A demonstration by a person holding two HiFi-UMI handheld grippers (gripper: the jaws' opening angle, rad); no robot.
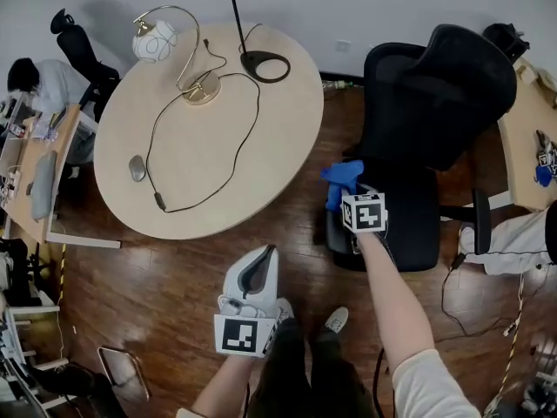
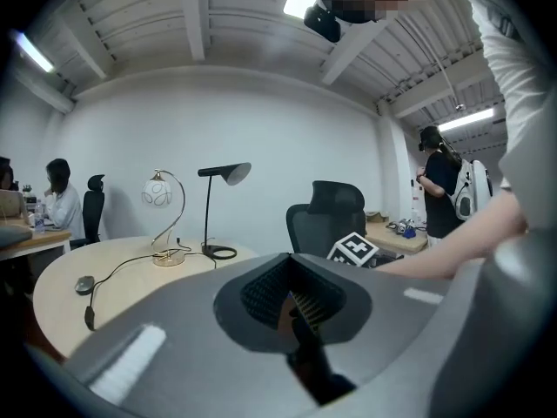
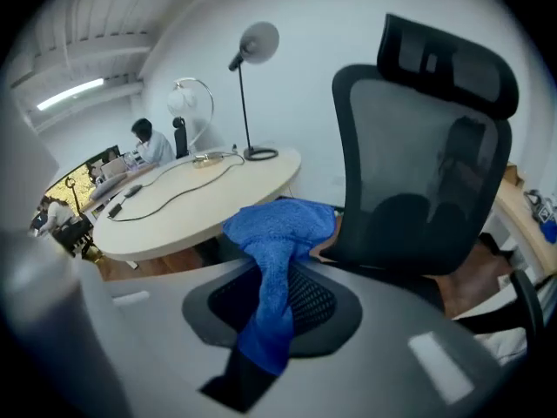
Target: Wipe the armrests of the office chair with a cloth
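Note:
The black office chair (image 1: 426,120) stands to the right of the round table, its mesh back filling the right gripper view (image 3: 418,164). My right gripper (image 1: 346,197) is shut on a blue cloth (image 1: 341,179) and holds it at the chair's left side; the left armrest lies hidden under the cloth and gripper. Bunched beyond the jaws, the cloth (image 3: 283,229) trails back between them. The chair's other armrest (image 1: 481,220) is bare. Held low over the floor near my legs, my left gripper (image 1: 254,273) is shut on nothing (image 2: 291,290).
The round table (image 1: 200,181) carries a globe lamp (image 1: 157,38), a black desk lamp base (image 1: 265,65), a mouse (image 1: 137,167) and cords. A person (image 1: 43,81) sits at a desk far left. Another desk (image 1: 526,146) and a person's leg (image 1: 513,242) are at right. Cables (image 1: 513,320) lie on the floor.

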